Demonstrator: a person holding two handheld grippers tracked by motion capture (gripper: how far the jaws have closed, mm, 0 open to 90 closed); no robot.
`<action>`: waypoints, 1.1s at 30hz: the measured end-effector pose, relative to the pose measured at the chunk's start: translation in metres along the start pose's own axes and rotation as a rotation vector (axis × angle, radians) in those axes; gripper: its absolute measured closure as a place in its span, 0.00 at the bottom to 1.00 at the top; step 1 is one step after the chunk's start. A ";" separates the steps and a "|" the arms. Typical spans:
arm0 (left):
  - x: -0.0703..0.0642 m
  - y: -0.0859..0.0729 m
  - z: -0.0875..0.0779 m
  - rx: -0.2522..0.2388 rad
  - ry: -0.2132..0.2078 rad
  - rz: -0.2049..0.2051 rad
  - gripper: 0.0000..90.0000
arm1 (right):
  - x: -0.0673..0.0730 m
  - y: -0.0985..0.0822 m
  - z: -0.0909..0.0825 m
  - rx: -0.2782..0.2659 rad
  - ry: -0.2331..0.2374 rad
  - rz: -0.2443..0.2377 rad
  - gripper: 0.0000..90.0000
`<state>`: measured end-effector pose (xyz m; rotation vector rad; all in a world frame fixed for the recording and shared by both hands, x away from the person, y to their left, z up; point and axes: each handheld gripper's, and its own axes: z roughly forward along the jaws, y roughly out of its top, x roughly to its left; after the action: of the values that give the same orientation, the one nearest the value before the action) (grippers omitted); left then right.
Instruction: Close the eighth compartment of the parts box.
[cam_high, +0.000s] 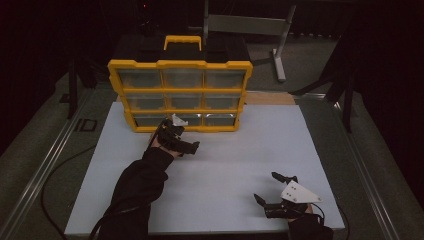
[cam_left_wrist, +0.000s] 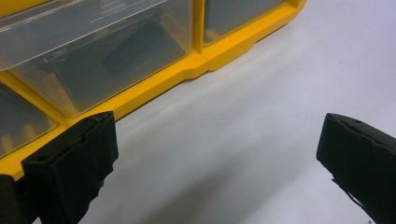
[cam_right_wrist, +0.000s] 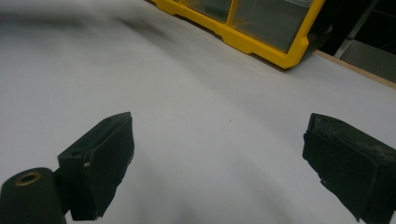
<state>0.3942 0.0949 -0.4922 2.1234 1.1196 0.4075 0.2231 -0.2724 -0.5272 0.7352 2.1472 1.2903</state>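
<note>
Left hand-held gripper (cam_high: 181, 141) — jaws wide apart, nothing between them. In the high view it sits just in front of the bottom row of the yellow drawer organizer (cam_high: 180, 95), near the cabinet's lower-left corner. In the left gripper view one jaw lies close against the yellow base rail at 9 o'clock; whether it touches cannot be told. A clear drawer (cam_left_wrist: 93, 56) stands just above at 11 o'clock, with a dark shape inside, too blurred to identify.

Right hand-held gripper (cam_high: 276, 192) — jaws also spread, empty, low over the desk (cam_high: 240, 165) near its front-right corner, well apart from the organizer, which in the right gripper view lies at 1 o'clock.

Organizer stands upright at the far edge of the desk, three rows of three drawers, handle on top.

Open room: bare white surface from the cabinet's base rail to the near edge, and to the right of the cabinet. A sleeve (cam_high: 135, 195) crosses the front-left part.
</note>
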 end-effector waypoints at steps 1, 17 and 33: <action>0.000 0.000 -0.001 0.000 -0.001 -0.001 0.00 | 0.000 0.000 0.000 -0.002 -0.001 0.000 0.10; -0.004 0.004 -0.010 0.002 -0.037 0.022 0.00 | 0.000 0.001 -0.001 0.001 -0.002 -0.010 0.10; -0.005 -0.002 -0.028 -0.024 -0.066 0.044 0.00 | 0.001 0.001 0.000 0.006 0.001 -0.007 0.10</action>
<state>0.3745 0.1039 -0.4739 2.1281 1.0271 0.3661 0.2227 -0.2714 -0.5269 0.7290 2.1533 1.2810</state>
